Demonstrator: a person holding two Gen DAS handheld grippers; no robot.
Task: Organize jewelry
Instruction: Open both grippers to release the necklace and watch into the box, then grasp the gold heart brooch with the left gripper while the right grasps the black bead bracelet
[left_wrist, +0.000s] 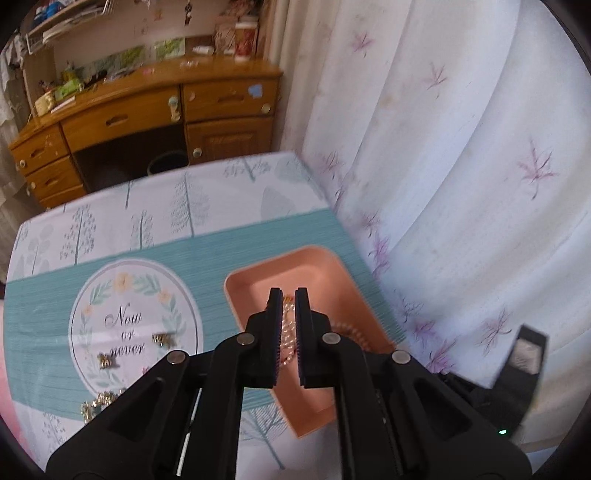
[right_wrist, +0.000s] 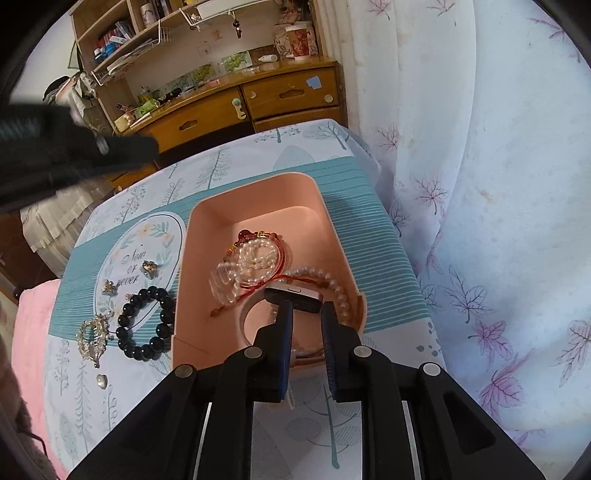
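Pink tray (right_wrist: 334, 236) on bench (right_wrist: 388, 236) as landmark. Left tongs (left_wrist: 289, 295) above tray, a narrow gap between the fingers, nothing visibly gripped. Right tongs (right_wrist: 306, 306) at tray's near end, parted, a dark watch (right_wrist: 295, 295) between the tips; grip unclear. Pearl strands (right_wrist: 325, 280) inside tray. Black bead bracelet (right_wrist: 146, 325) just left of tray.

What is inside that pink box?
The pink plastic box holds a clear bead bracelet, a red cord bracelet, a pearl strand and a watch. The right gripper hides its near end.
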